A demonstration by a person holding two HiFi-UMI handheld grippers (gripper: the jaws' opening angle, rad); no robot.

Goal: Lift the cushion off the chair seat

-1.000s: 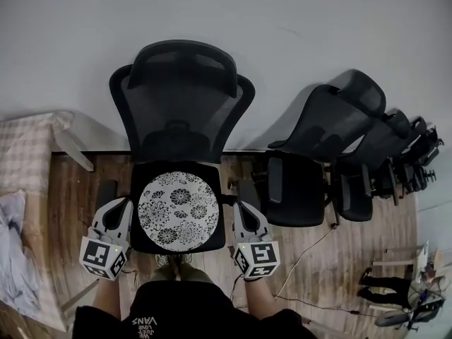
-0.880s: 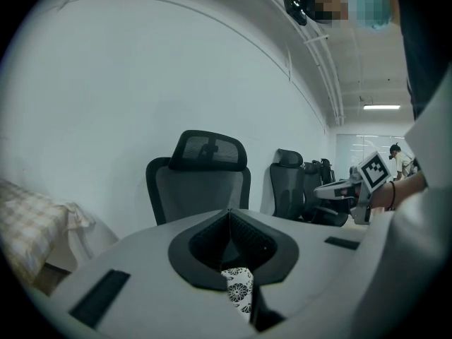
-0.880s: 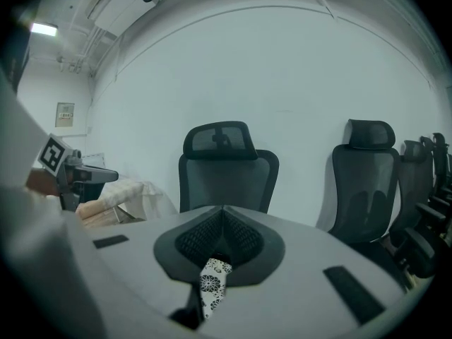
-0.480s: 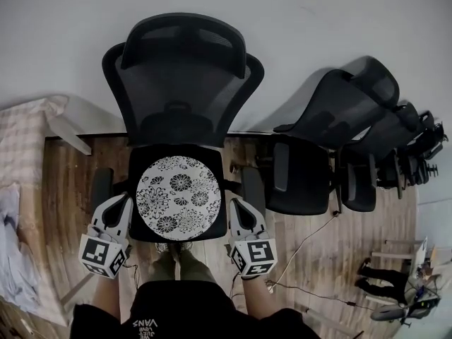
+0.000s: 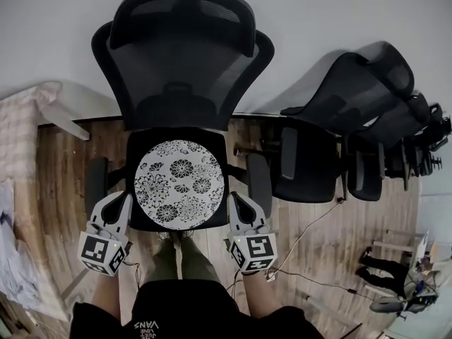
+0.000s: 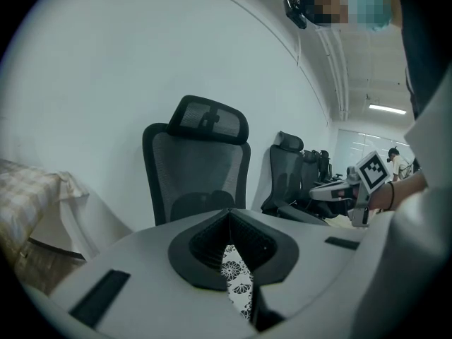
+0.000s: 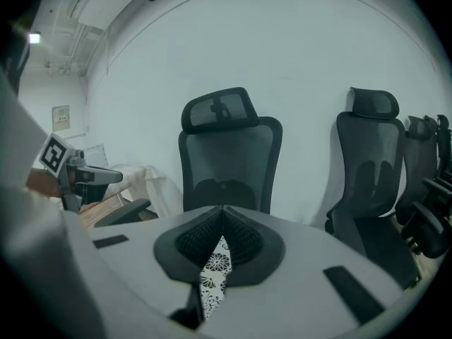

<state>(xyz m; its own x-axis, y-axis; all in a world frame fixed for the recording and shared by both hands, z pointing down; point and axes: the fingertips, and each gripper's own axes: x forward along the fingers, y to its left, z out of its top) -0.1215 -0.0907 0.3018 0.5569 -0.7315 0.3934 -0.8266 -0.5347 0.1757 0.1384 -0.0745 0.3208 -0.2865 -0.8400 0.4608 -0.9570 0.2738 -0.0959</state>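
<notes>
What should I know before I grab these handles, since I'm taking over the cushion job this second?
Grippers: left claw shut, holding nothing, by the near left corner of the chair seat; right claw shut, empty, by its near right corner.
Things: the round floral cushion lies flat on the seat, and neither claw appears to touch it.
Done: nothing lifted yet.
Left: open both claws, grip the cushion's edges, raise it off.

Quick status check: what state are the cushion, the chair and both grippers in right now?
cushion: lying flat on the seat, not yet lifted.
chair: upright, back to the wall.
left gripper: jaws together, holding nothing, beside the seat's left front.
right gripper: jaws together, holding nothing, beside the seat's right front.
</notes>
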